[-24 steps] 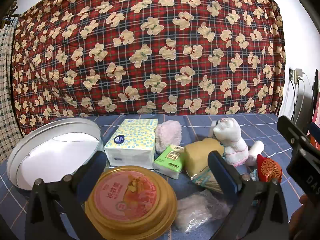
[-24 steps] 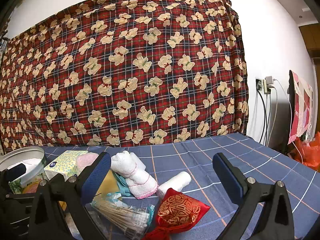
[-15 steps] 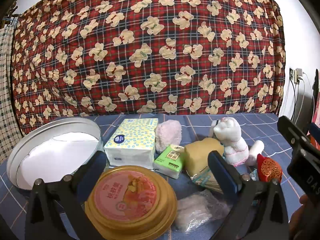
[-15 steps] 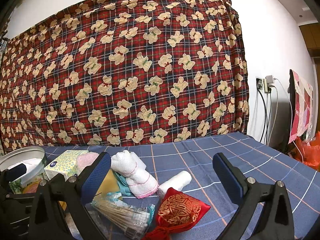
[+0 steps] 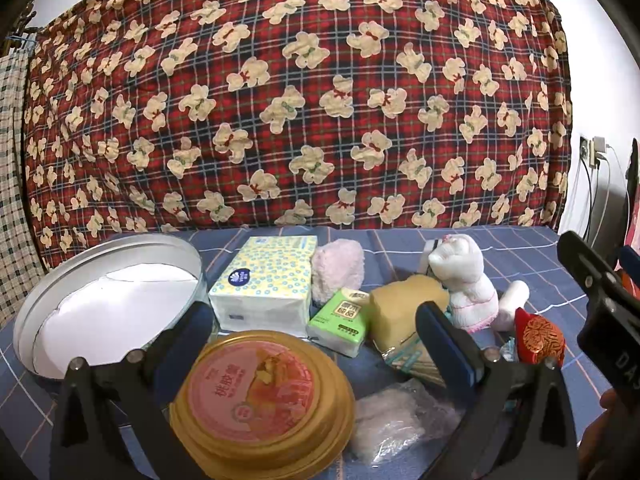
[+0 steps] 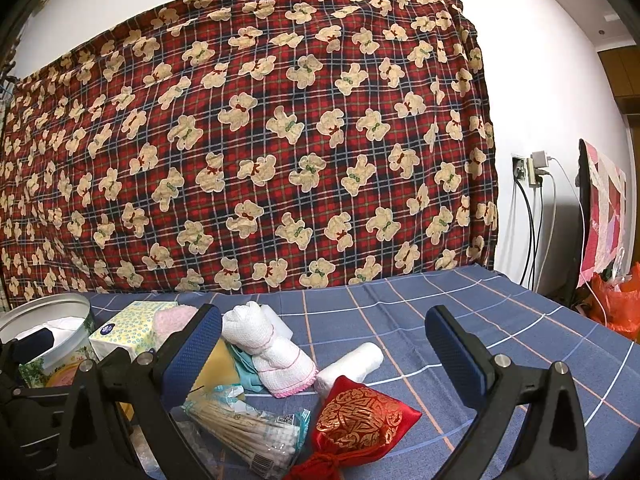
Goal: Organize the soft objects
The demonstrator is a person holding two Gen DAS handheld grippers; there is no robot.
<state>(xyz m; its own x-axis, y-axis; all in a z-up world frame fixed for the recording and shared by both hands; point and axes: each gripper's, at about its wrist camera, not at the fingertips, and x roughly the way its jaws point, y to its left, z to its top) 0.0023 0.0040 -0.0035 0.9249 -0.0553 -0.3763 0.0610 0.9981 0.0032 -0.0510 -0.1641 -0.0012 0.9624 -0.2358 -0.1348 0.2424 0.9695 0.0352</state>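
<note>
Soft items lie in a cluster on the blue checked cloth (image 6: 460,320): a tissue box (image 5: 266,284), a pink fluffy cloth (image 5: 338,268), a green tissue pack (image 5: 340,322), a yellow sponge (image 5: 404,304), a white knotted towel (image 6: 268,344), a white roll (image 6: 350,364), a red embroidered pouch (image 6: 360,420) and a cotton-swab pack (image 6: 248,432). My left gripper (image 5: 316,336) is open and empty above a round yellow-lidded tub (image 5: 260,396). My right gripper (image 6: 324,344) is open and empty above the pouch.
An open round tin (image 5: 108,296) with white lining stands at the left. A clear plastic bag (image 5: 400,420) lies near the tub. A red plaid bear blanket (image 6: 260,140) hangs behind. Cables and a socket (image 6: 532,172) are on the right wall.
</note>
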